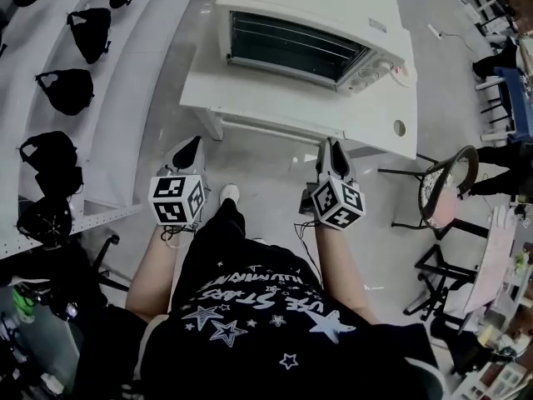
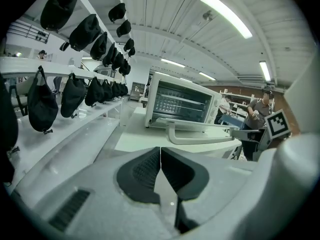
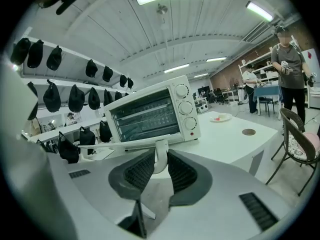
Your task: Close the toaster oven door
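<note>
A white toaster oven (image 1: 308, 23) stands on a white table (image 1: 379, 136) with its door (image 3: 120, 143) folded down flat toward me. The door's white handle (image 1: 275, 129) runs along its front edge. My right gripper (image 1: 333, 147) reaches the handle's right end. In the right gripper view the handle's post (image 3: 159, 156) fills the gap between the two pads of that gripper (image 3: 160, 160). My left gripper (image 1: 190, 147) hovers short of the table's left front corner, pads (image 2: 150, 166) pressed together with nothing in them, facing the oven (image 2: 182, 101) and handle (image 2: 200, 138).
Shelves with several black caps (image 1: 67, 90) run along the left. A chair (image 1: 445, 194) stands right of the table. A small plate (image 3: 221, 117) and a round hole (image 1: 400, 127) lie on the table's right part. A person (image 3: 290, 79) stands further off.
</note>
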Demonstrator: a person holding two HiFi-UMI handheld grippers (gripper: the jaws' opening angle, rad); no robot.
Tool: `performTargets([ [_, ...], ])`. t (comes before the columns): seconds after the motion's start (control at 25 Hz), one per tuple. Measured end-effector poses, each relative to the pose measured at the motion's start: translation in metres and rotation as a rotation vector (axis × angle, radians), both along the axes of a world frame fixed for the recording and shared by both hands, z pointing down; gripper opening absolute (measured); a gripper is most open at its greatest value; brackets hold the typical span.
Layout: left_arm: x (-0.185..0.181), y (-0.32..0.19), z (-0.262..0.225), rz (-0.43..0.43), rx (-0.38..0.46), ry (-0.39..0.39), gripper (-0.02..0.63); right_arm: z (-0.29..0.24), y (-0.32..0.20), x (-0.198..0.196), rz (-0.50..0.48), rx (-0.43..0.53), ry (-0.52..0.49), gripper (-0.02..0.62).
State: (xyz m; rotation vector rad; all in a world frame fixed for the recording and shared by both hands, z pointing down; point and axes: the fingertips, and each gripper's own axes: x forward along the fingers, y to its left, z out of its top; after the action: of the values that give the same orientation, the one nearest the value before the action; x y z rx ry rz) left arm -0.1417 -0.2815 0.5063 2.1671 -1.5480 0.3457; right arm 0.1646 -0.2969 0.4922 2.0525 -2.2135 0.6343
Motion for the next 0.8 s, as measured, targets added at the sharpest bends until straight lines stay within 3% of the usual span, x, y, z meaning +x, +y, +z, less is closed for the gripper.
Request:
performTargets([
  [0.8,-0.008,-0.057,-0.034,0.020,0.071,0.052,0.021,-0.076,-0.046,0.006,0.068,0.089,-0.013,0.087],
])
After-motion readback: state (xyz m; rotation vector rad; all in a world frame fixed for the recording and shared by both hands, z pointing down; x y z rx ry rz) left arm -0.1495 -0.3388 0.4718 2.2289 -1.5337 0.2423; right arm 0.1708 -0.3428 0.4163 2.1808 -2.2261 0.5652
